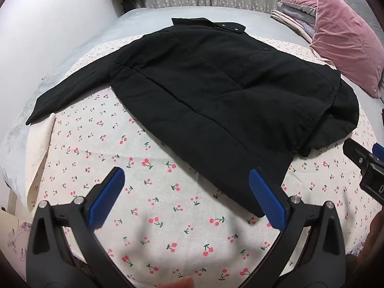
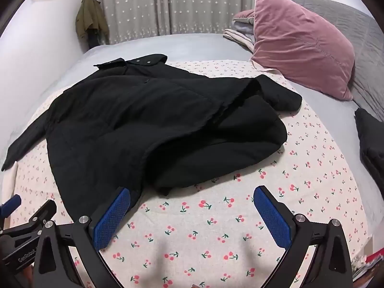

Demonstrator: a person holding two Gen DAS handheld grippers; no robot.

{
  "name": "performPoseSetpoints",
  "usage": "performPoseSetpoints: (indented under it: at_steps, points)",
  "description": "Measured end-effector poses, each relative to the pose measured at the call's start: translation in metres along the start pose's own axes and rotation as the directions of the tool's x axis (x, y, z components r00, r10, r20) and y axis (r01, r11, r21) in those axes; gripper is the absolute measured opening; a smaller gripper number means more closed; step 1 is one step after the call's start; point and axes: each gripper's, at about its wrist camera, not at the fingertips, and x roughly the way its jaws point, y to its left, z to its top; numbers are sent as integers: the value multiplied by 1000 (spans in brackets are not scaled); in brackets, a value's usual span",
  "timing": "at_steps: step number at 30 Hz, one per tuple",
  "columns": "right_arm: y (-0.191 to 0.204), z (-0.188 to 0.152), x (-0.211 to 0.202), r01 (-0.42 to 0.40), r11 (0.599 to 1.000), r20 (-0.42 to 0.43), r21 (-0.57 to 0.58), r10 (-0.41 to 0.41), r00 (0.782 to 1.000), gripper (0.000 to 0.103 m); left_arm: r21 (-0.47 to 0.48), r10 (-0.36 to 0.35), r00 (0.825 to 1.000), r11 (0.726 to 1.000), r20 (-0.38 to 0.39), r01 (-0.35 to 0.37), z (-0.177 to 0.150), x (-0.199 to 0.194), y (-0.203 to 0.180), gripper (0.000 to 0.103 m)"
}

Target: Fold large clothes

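Observation:
A large black padded jacket (image 1: 204, 91) lies on the cherry-print sheet (image 1: 144, 192), collar at the far end, hem toward me. Its left sleeve (image 1: 72, 88) stretches out flat to the left. Its right side is folded over the body in a bunched lump (image 2: 228, 144). My left gripper (image 1: 187, 192) is open and empty, hovering over the sheet just short of the hem's near corner. My right gripper (image 2: 192, 211) is open and empty, just short of the hem and the folded lump. Each gripper's body shows at the edge of the other's view.
A pink velvet pillow (image 2: 302, 45) and folded blankets (image 2: 240, 31) lie at the far right of the grey bed (image 2: 192, 45). Another dark garment (image 2: 369, 139) sits at the right edge. A green coat (image 2: 91, 19) hangs by the starred curtain (image 2: 172, 4).

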Motion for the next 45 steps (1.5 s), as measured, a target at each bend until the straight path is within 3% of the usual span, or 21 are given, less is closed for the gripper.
performPoseSetpoints:
  at_steps: [34, 45]
  points:
    - [1, -7, -2, -35, 999, -8, -25, 35, 999, 103, -12, 2, 1000, 1000, 13, -1, -3, 4, 2, 103]
    - [-1, -6, 5, -7, 1000, -18, -13, 7, 1000, 103, -13, -17, 1000, 1000, 24, 17, -2, -2, 3, 103]
